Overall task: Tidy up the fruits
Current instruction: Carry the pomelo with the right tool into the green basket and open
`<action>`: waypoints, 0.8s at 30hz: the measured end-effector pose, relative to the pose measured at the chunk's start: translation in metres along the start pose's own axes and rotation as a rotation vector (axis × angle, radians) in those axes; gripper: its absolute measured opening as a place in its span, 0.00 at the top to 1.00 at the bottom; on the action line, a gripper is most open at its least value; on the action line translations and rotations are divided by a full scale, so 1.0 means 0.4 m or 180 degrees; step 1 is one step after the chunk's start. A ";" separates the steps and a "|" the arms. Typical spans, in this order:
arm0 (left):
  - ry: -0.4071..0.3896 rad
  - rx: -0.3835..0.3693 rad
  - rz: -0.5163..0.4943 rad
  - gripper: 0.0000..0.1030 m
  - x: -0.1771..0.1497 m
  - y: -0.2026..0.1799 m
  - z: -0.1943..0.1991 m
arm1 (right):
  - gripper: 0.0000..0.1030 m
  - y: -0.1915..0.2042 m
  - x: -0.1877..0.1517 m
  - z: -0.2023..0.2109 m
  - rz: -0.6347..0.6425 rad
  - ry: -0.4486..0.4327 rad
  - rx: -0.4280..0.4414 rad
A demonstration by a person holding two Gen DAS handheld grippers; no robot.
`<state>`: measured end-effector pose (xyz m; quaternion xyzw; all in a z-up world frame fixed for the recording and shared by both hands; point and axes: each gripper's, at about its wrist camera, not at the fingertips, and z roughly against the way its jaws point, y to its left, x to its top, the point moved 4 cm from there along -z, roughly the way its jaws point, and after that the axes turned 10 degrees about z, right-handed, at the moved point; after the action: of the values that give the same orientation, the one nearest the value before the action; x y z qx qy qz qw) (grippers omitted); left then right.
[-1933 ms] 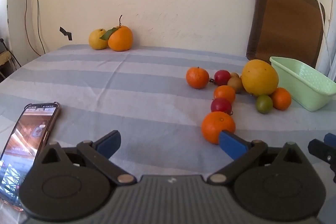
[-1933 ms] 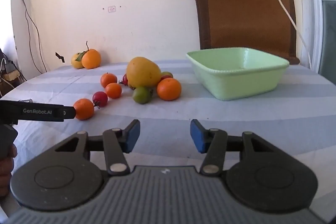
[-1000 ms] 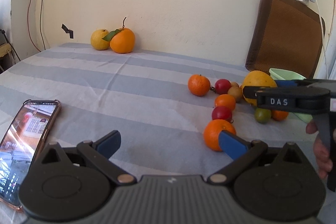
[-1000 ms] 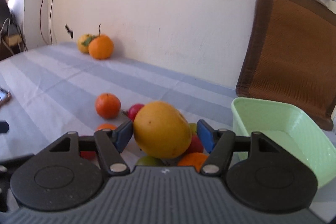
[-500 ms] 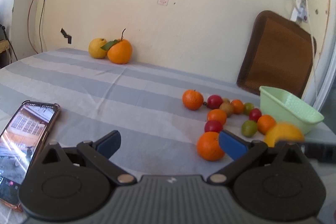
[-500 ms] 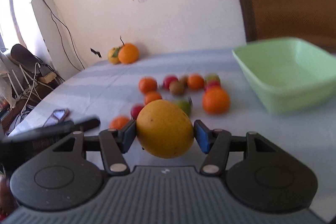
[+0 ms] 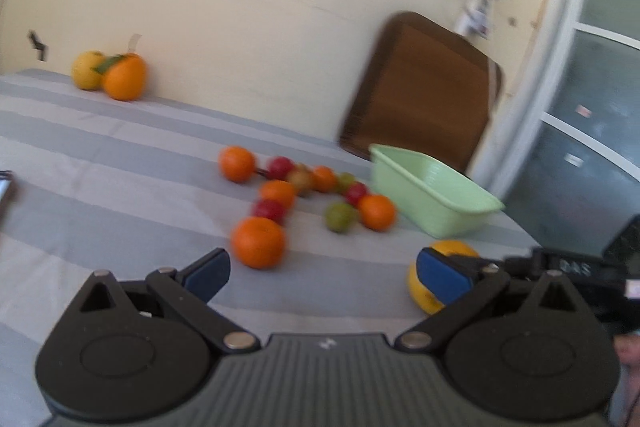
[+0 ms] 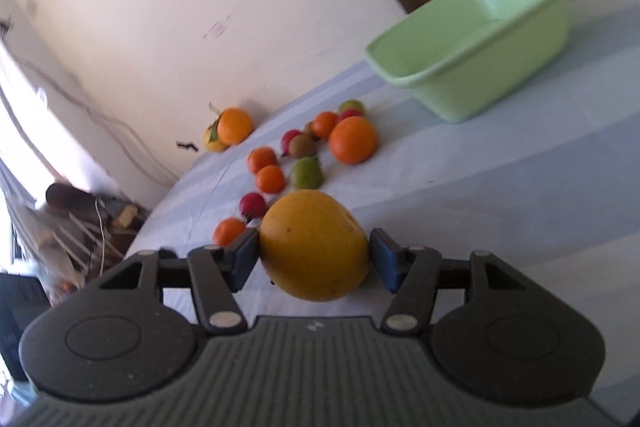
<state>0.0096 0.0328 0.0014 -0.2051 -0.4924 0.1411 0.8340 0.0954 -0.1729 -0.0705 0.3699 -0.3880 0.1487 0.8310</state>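
My right gripper [image 8: 312,259] is shut on a large yellow-orange fruit [image 8: 314,245], which it carries just above the striped cloth; the right wrist view is rolled to one side. In the left wrist view the same fruit [image 7: 456,247] shows low on the right, behind my left gripper's right finger. Several small oranges, red fruits and green fruits lie in a loose cluster [image 7: 304,195] in the middle of the table. A light green basin [image 7: 448,215] stands to the right of the cluster, with nothing seen inside. My left gripper [image 7: 324,273] stands open, with an orange [image 7: 259,242] just ahead of its left finger.
An orange with a leaf [image 7: 125,78] and a yellow fruit [image 7: 86,70] sit by the wall at the back left. A brown chair back [image 7: 420,95] leans behind the basin. A phone [image 7: 4,191] lies at the left edge. The table's rounded edge runs past the basin.
The right gripper closed on the large fruit, lifted it out of the cluster, carried it toward the front right and rolled. The left view swung right, so the phone slid to the edge.
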 end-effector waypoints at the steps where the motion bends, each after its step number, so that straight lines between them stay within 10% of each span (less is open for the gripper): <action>1: 0.0035 -0.0042 -0.0014 0.00 -0.005 -0.010 -0.004 | 0.39 -0.015 0.001 0.013 -0.0029 -0.0023 -0.0001; 17: 0.0473 -0.0391 -0.0024 0.00 -0.011 -0.110 -0.094 | 0.38 -0.084 0.027 0.065 0.0112 -0.0371 -0.0378; 24: 0.0637 -0.0587 -0.0078 0.00 -0.002 -0.177 -0.147 | 0.38 -0.036 0.025 0.096 0.0938 -0.0416 -0.0642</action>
<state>0.0634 -0.0416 0.0093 -0.2879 -0.4200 0.0638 0.8583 0.0890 -0.2112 -0.0537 0.2327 -0.5040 0.2048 0.8062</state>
